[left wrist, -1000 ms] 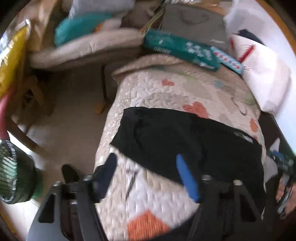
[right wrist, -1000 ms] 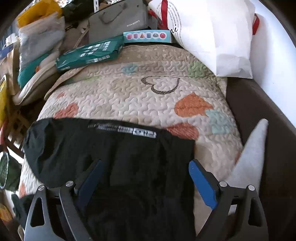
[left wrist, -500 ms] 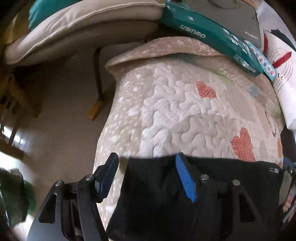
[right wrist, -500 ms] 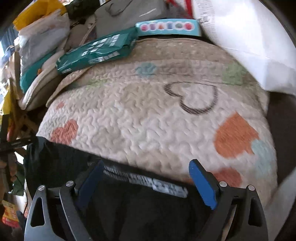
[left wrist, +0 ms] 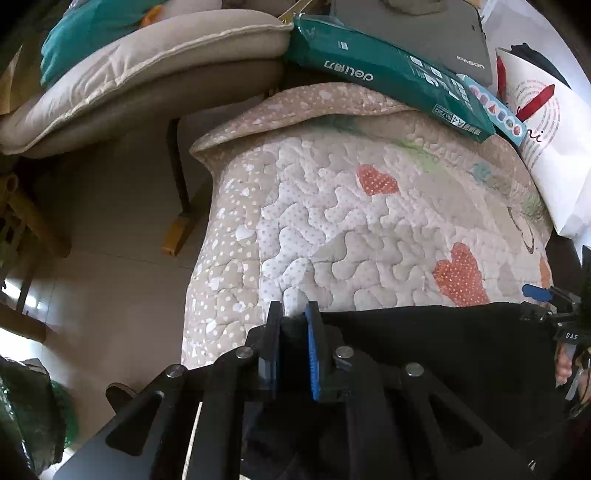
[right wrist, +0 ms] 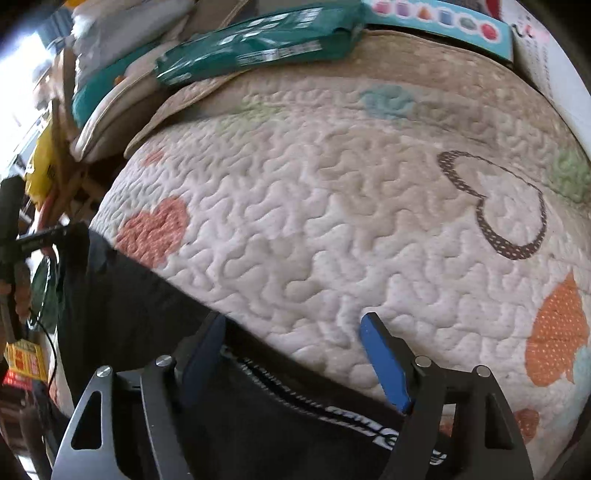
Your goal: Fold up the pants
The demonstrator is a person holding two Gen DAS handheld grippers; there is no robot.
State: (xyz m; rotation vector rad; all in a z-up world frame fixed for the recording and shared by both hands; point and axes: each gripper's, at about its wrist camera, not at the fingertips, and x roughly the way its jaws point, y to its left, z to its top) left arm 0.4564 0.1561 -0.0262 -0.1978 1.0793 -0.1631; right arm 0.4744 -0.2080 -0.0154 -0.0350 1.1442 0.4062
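Observation:
Black pants (left wrist: pixel 424 339) lie flat on a quilted cover with hearts (left wrist: pixel 351 229). In the left wrist view my left gripper (left wrist: pixel 291 314) is shut on the far left corner of the pants, with dark cloth pinched between its blue pads. In the right wrist view the pants (right wrist: pixel 147 314) fill the lower left, and their waistband with white lettering (right wrist: pixel 351 421) runs under my right gripper (right wrist: pixel 293 321). Its jaws are closing. The waistband edge lies between the fingers (right wrist: pixel 384 358), but the pads stand apart from the cloth.
A green package (left wrist: pixel 388 81), a grey case (left wrist: pixel 424 33), a colourful box (left wrist: pixel 495 110) and a white paper bag (left wrist: pixel 546 122) line the quilt's far end. Beige cushions (left wrist: pixel 147 74) lie at the left, above the floor (left wrist: pixel 110 258) beside the quilt's left edge.
Both grippers moved forward and down to the far edge of the pants. The left jaws shut on the corner of the cloth. The right jaws narrowed.

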